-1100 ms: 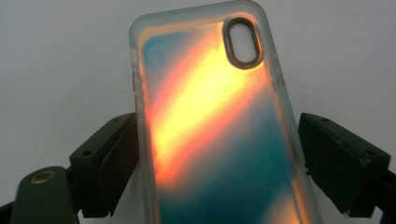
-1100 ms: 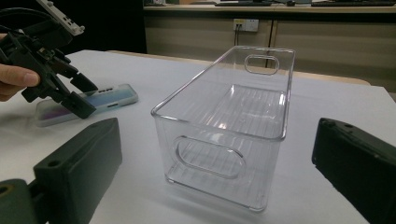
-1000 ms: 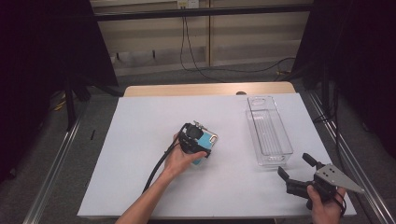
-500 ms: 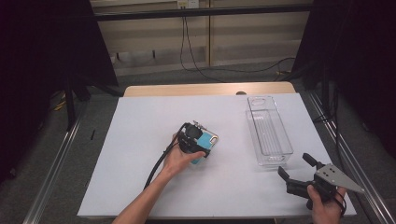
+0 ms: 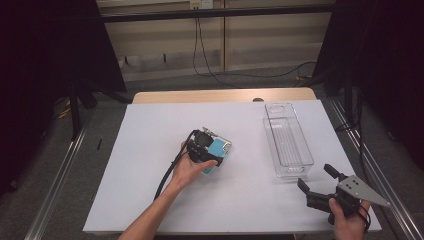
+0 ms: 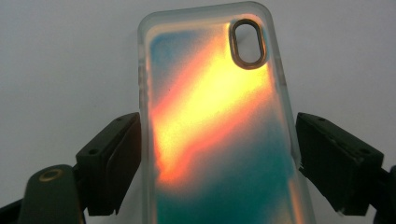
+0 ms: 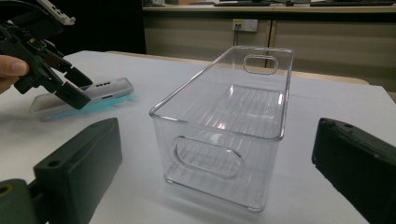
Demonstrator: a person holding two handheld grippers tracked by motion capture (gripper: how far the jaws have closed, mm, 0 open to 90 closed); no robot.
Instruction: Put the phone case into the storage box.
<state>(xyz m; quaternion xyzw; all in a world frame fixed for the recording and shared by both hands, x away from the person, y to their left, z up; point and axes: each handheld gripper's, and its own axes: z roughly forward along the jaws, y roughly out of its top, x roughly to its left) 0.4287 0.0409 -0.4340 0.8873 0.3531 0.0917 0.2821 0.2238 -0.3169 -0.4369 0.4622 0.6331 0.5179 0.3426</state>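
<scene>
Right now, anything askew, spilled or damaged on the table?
Nothing stands out. The phone case lies flat on the white table between the left gripper's open jaws, and looks intact. The clear bin stands upright and empty. No spills.

Phone case: translucent frosted rim, back washed in teal with orange-to-yellow diagonal streak; camera cutout ringed in dull gold. Seen from high view as plain light blue.

Left gripper: black body, black cable trailed from it. Jaws black in left gripper view.

Right gripper: black, topped by grey three-cornered plate.

Bin: clear plastic, floor ribbed with fine parallel lines.

Table: covered in plain white, tan wood strip shown at far edge.
</scene>
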